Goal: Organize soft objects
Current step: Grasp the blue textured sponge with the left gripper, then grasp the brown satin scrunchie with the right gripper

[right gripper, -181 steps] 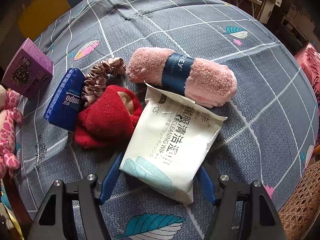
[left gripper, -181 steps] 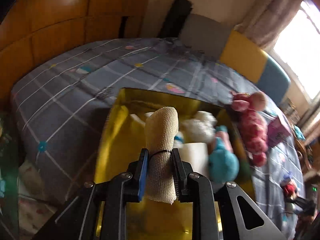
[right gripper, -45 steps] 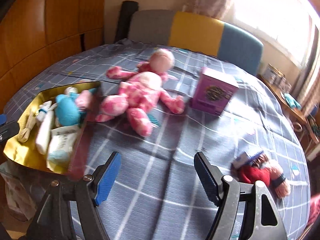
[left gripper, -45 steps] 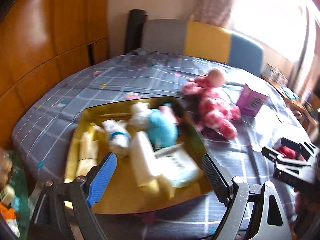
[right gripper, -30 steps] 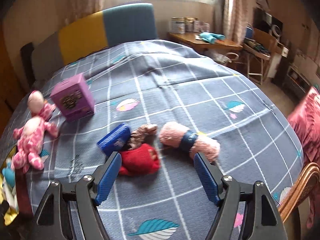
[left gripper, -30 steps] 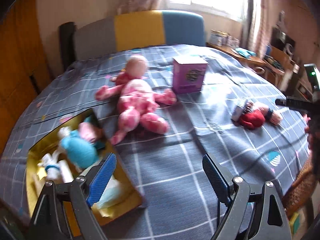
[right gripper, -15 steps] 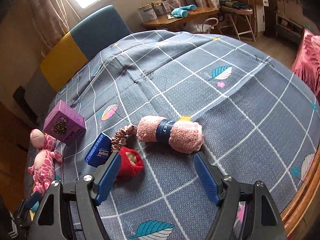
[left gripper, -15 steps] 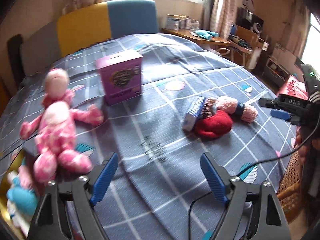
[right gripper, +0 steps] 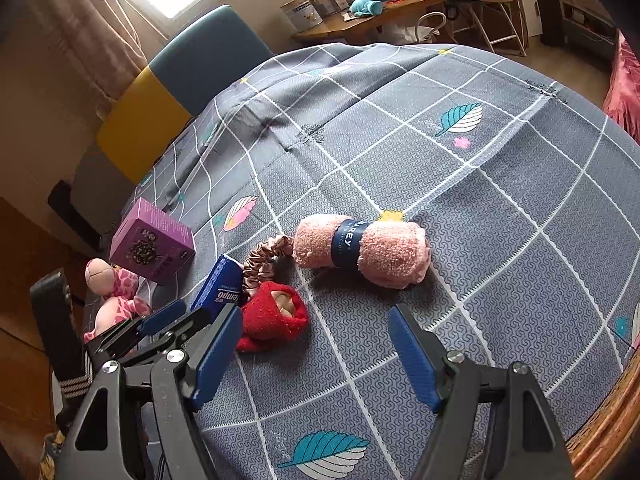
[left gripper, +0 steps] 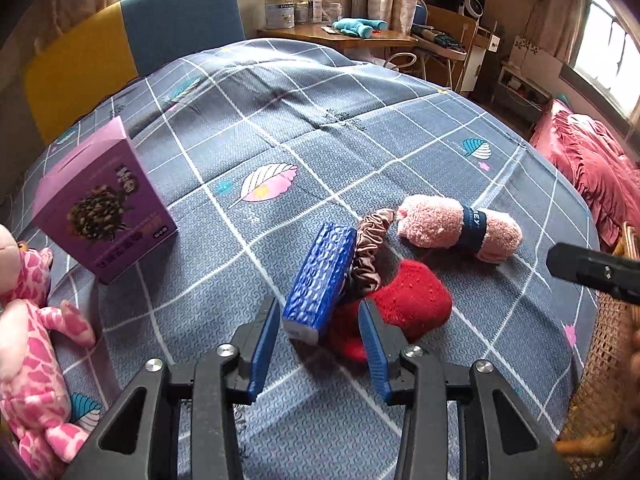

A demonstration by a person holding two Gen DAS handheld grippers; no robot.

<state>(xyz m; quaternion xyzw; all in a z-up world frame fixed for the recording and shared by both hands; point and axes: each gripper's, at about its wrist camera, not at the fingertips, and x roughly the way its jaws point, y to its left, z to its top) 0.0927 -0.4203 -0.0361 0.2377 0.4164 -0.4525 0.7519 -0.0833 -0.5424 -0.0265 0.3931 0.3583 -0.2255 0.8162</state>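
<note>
Grey checked tablecloth (left gripper: pixel 280 128). Left gripper (left gripper: pixel 318 340), jaws just been narrowing, straddles the near end of the blue tissue pack (left gripper: pixel 322 280); pad contact looks absent, hard to tell. Right gripper (right gripper: pixel 316 344) wide open, empty, near red plush (right gripper: pixel 276 316) and pink towel roll (right gripper: pixel 360 252).

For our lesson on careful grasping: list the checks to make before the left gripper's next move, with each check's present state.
1. Blue tissue pack inside left gripper: ok; jaws have just been closing, not yet pressing.
2. Gap holds only the pack: not ok, red knitted item crowds in.
3. Scrunchie clear of pack: not ok, touching.
4. Right gripper open, empty: ok.
</note>
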